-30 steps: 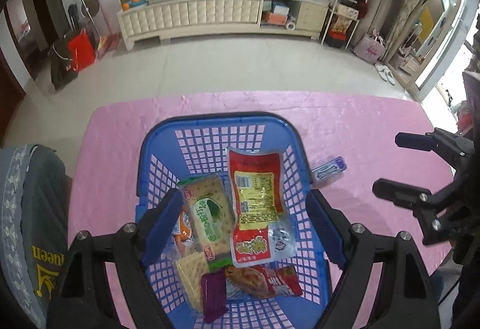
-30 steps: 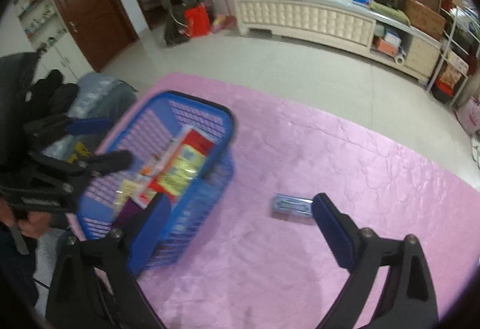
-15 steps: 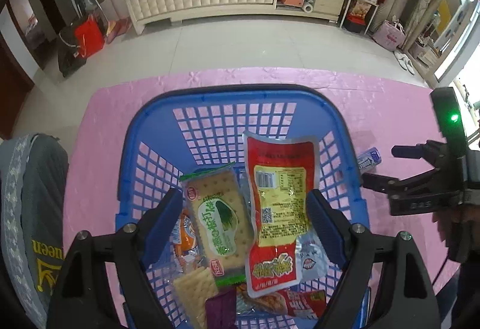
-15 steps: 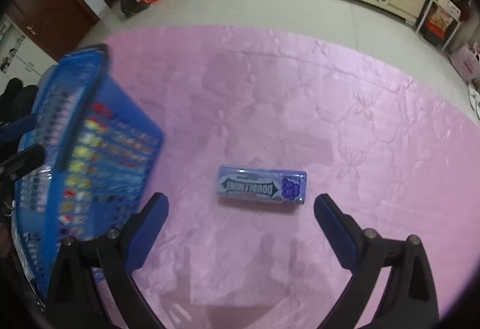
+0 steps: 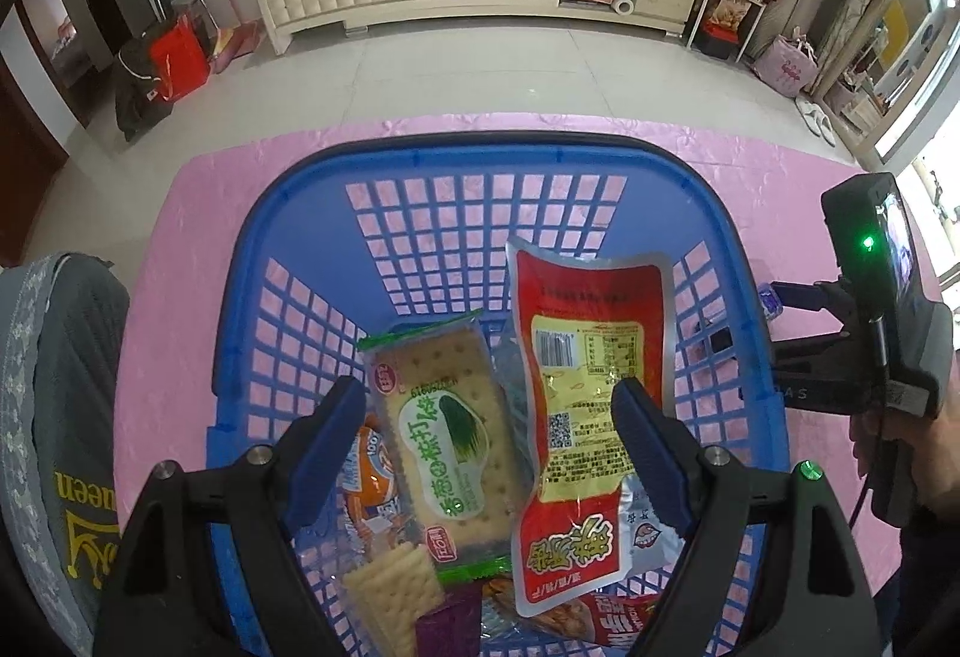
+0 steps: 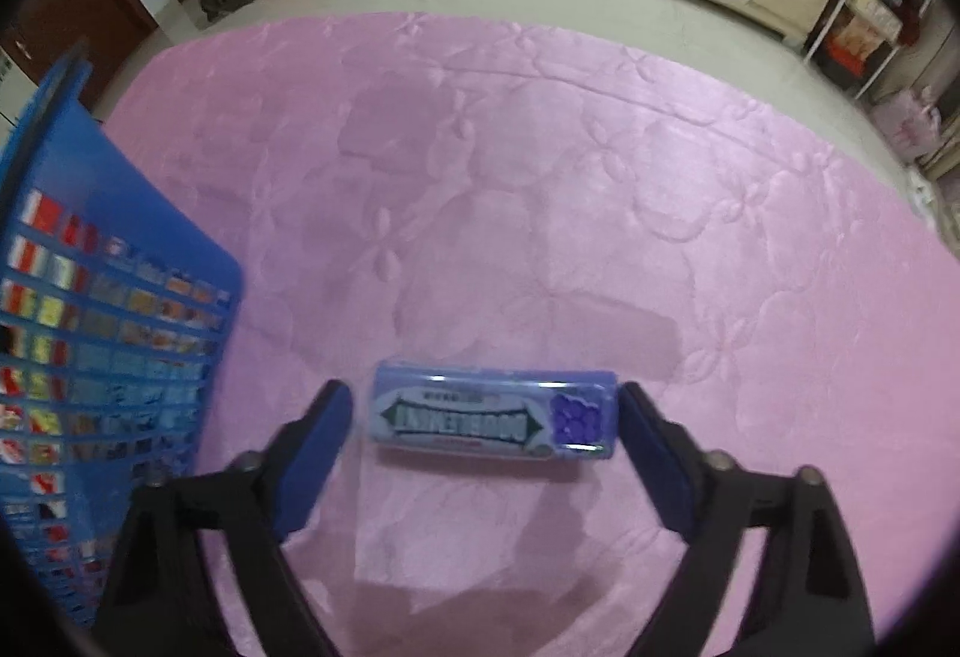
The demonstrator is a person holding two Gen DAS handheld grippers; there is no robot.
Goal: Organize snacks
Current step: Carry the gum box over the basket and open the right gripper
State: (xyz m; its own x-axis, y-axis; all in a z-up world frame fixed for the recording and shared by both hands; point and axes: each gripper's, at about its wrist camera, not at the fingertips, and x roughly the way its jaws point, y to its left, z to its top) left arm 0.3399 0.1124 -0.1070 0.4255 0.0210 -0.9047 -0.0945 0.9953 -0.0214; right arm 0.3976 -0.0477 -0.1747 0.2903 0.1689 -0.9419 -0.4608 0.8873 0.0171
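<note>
A purple gum pack [image 6: 493,419] is lying flat on the pink bench cloth [image 6: 540,165], sitting between the spread fingers of the right gripper [image 6: 485,429], which is released and flanking it at 3 and 9 o'clock without a clear grip. At 9 o'clock from the gum, the blue basket [image 5: 282,213] is holding a green cracker pack [image 5: 447,435] and a red pouch [image 5: 585,387] beside it. The left gripper [image 5: 487,441] is hovering released above those snacks, grasping nothing.

gum pack [image 6: 493,420] print blurred, basket [image 6: 120,261] edge-cropped
</note>
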